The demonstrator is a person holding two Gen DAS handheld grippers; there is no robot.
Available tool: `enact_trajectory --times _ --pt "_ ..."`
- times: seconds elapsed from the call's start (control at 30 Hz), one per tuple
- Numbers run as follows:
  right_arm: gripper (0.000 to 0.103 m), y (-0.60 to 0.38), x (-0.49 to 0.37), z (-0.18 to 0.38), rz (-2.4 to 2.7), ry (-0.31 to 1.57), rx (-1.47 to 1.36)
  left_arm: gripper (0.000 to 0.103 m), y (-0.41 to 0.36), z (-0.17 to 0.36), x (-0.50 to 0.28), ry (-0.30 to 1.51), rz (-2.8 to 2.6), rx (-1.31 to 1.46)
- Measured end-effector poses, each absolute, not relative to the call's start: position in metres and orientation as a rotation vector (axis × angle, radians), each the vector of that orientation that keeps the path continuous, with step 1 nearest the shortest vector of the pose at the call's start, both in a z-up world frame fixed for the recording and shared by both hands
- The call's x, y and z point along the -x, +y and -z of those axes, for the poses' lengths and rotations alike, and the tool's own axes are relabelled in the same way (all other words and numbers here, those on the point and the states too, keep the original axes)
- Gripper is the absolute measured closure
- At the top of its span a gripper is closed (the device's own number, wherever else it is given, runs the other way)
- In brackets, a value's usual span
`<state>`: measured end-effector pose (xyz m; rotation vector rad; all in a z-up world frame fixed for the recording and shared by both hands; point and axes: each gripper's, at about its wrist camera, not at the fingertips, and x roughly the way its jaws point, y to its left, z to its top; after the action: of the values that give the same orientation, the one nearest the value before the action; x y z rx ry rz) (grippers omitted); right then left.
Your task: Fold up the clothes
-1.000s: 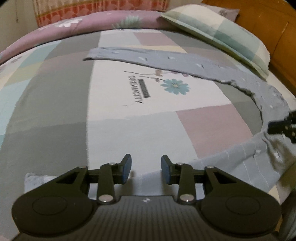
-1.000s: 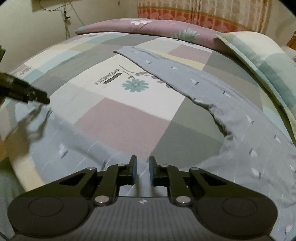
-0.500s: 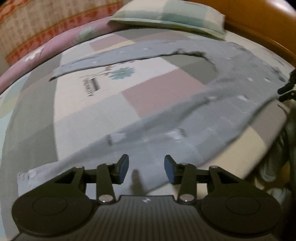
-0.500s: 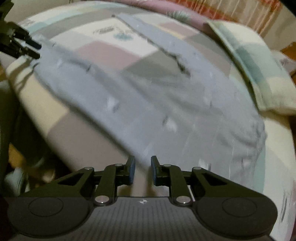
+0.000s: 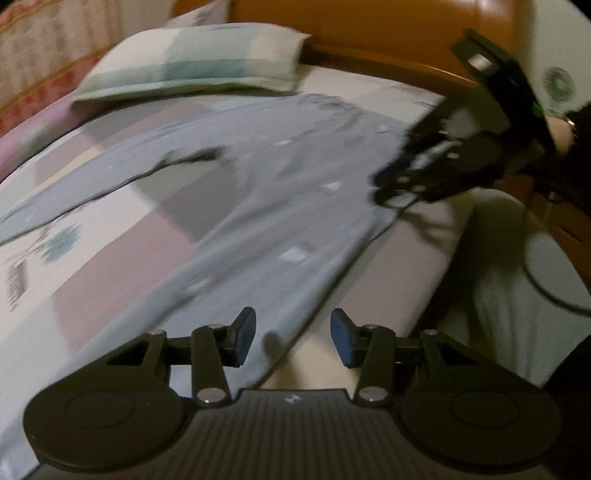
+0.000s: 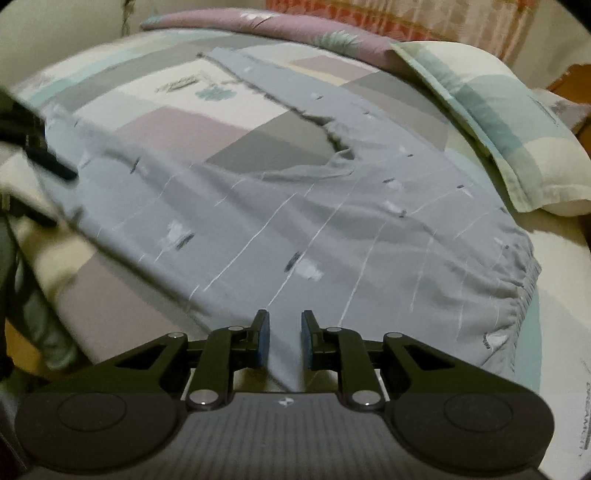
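Pyjama trousers [image 6: 280, 218] flat on bed [image 6: 122, 295]; left tool [image 5: 293, 338] opening, empty; right tool [image 6: 283, 341] spread over hem. Shallow pinch would slip.

Both views ride low behind their own fingers and look steeply down and forward across the bed [image 5: 391, 258]. The left wrist camera, behind the left gripper [image 5: 293, 338], sits near the bed's edge and faces toward the pillow [image 5: 195, 70] and the wooden headboard [image 5: 369, 29]; the right gripper [image 5: 402, 177] shows at its upper right. The right wrist camera, behind the right gripper [image 6: 283, 339], sits close over the grey trousers [image 6: 332, 229] and faces toward the curtain [image 6: 406, 14], with the pillow [image 6: 509, 122] on its right. Both views share the trousers [image 5: 288, 206], the pillow and the patchwork bedspread [image 6: 177, 125]
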<state>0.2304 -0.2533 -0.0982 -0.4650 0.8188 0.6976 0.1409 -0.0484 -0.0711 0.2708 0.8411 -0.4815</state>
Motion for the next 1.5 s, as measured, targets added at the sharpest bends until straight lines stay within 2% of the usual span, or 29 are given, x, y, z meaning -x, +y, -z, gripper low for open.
enact_trajectory --times 0.17,0.37,0.67,0.77,0.83,1.0,1.07,1.17,1.5 --pt "0.078 -0.261 -0.238 0.102 -0.685 0.823 0.416 0.057 -0.089 0.087 -0.165 0.818 0.550 -0.331" --pt "0.078 -0.270 -0.207 0.084 -0.752 0.729 0.463 0.057 -0.088 0.093 -0.198 0.830 0.493 -0.296" --pt "0.078 -0.231 -0.178 0.102 -0.910 0.620 0.779 0.057 -0.074 0.088 -0.217 0.866 0.490 -0.187" --pt "0.078 -0.220 -0.176 0.113 -0.907 0.581 0.899 0.057 -0.070 0.086 -0.215 0.871 0.478 -0.188" --pt "0.083 -0.217 -0.171 0.113 -0.904 0.556 0.955 0.057 -0.065 0.082 -0.210 0.864 0.471 -0.185" --pt "0.083 -0.216 -0.152 0.108 -0.882 0.466 1.066 0.057 -0.049 0.068 -0.192 0.840 0.429 -0.180" --pt "0.083 -0.219 -0.144 0.105 -0.915 0.473 1.056 0.056 -0.046 0.063 -0.184 0.826 0.436 -0.173" --pt "0.083 -0.217 -0.142 0.108 -0.957 0.512 1.022 0.047 -0.044 0.058 -0.173 0.818 0.457 -0.160" --pt "0.083 -0.205 -0.165 0.115 -1.006 0.552 0.997 0.046 -0.055 0.066 -0.161 0.848 0.493 -0.170"
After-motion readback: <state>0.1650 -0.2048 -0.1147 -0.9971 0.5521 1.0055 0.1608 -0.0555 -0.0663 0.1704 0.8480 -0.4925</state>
